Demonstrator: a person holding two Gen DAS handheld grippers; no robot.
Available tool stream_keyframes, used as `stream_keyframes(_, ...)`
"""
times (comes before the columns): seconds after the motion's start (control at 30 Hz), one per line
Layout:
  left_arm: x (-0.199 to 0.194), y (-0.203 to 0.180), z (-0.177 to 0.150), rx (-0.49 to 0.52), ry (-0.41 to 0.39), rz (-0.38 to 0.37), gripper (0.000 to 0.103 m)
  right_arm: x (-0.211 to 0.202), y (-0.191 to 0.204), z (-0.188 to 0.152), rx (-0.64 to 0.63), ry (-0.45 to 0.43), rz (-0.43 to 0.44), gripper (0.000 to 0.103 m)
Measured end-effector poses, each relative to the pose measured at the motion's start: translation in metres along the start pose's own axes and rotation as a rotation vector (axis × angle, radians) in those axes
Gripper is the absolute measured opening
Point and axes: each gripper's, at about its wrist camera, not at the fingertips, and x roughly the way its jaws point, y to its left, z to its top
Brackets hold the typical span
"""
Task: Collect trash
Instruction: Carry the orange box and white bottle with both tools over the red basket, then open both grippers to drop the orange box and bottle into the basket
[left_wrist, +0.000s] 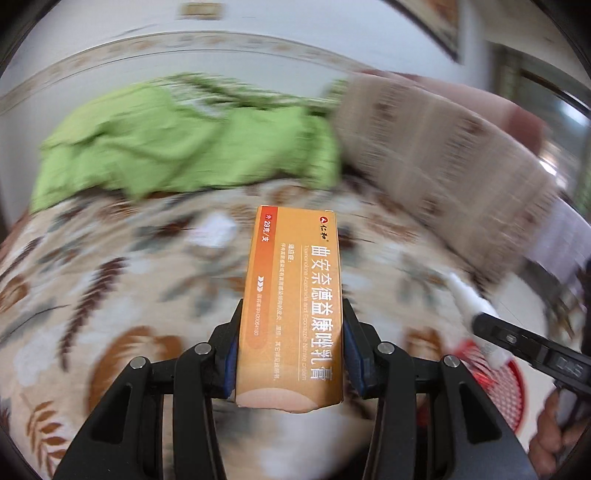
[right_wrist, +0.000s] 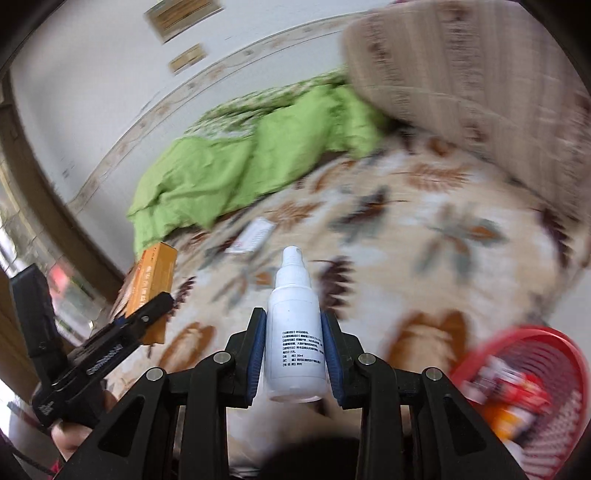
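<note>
My left gripper is shut on an orange medicine box with white Chinese print, held above the leaf-patterned bed cover. It also shows at the left of the right wrist view, the box sticking out of the left gripper. My right gripper is shut on a small white spray bottle, nozzle pointing forward. The bottle shows at the right of the left wrist view. A red mesh basket with wrappers in it stands at the lower right; it also shows in the left wrist view.
A white flat packet lies on the bed cover ahead, also seen in the left wrist view. A crumpled green blanket lies at the back. A beige patterned pillow lies at the right. The background is motion-blurred.
</note>
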Motion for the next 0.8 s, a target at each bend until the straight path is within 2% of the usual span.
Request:
stream_keyframes(0.1, -0.002, -0.046, -0.001, 0.066, 0.027, -0.105, 0.044, -0.037, -0.040, -0.005, 0.067, -0.021, -0.064, 0.032)
stream_keyframes(0.23, 0.003, -0.106, -0.011, 0.142, 0.103, -0.258, 0.044, -0.081, -0.088, -0.010, 0.140, -0.060, -0.149, 0.032)
stream_keyframes(0.37, 0.020, -0.149, -0.027, 0.196, 0.207, -0.347, 0.044, -0.108, -0.126, -0.020, 0.207, -0.069, -0.208, 0.032)
stream_keyframes(0.5, 0.042, -0.184, -0.044, 0.242, 0.304, -0.392, 0.044, -0.108, -0.148, -0.033, 0.258, -0.041, -0.228, 0.033)
stream_keyframes(0.53, 0.046, -0.189, -0.046, 0.250, 0.324, -0.393, 0.048, -0.106, -0.155, -0.037, 0.281, -0.032, -0.227, 0.033)
stream_keyframes(0.6, 0.052, -0.192, -0.047, 0.241, 0.349, -0.381, 0.055, -0.102, -0.166, -0.040, 0.310, -0.014, -0.221, 0.044)
stream_keyframes(0.67, 0.050, -0.189, -0.045, 0.237, 0.339, -0.387, 0.056, -0.103, -0.169, -0.042, 0.319, -0.019, -0.233, 0.044)
stream_keyframes(0.8, 0.040, -0.172, -0.032, 0.223, 0.278, -0.344, 0.056, -0.108, -0.162, -0.035, 0.277, -0.047, -0.231, 0.044)
